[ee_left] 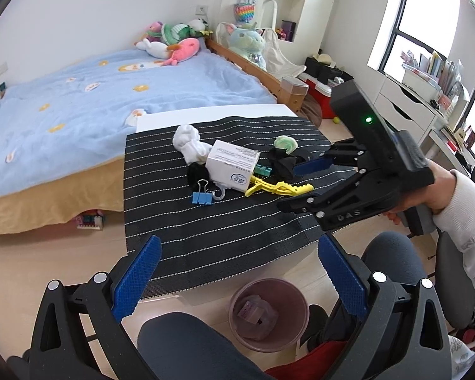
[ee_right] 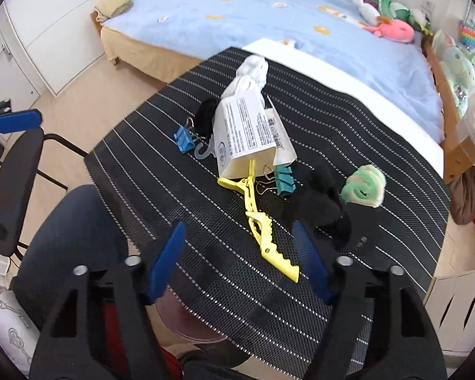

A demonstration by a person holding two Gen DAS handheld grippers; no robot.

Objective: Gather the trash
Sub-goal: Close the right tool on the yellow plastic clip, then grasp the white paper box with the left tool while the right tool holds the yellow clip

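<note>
A pile lies on the black striped mat (ee_left: 205, 234) (ee_right: 205, 272): a white paper box (ee_left: 232, 166) (ee_right: 247, 133), white crumpled cloth (ee_left: 190, 142) (ee_right: 251, 71), a yellow clip (ee_left: 277, 187) (ee_right: 264, 224), blue binder clip (ee_left: 202, 197) (ee_right: 183, 139), teal binder clip (ee_right: 283, 182), black cloth (ee_left: 280, 163) (ee_right: 321, 202) and a green-white wad (ee_left: 285, 144) (ee_right: 364, 188). A pink bin (ee_left: 269, 313) on the floor holds a pinkish block. My left gripper (ee_left: 237, 275) is open above the mat's near edge. My right gripper (ee_right: 239, 259) (ee_left: 296, 186) is open over the yellow clip's near end.
A bed with a blue blanket (ee_left: 95, 101) and plush toys (ee_left: 174, 41) stands behind the table. The person's knees (ee_left: 186, 345) sit by the bin. A black chair (ee_right: 12, 171) stands left, white drawers (ee_left: 405, 107) under the window right.
</note>
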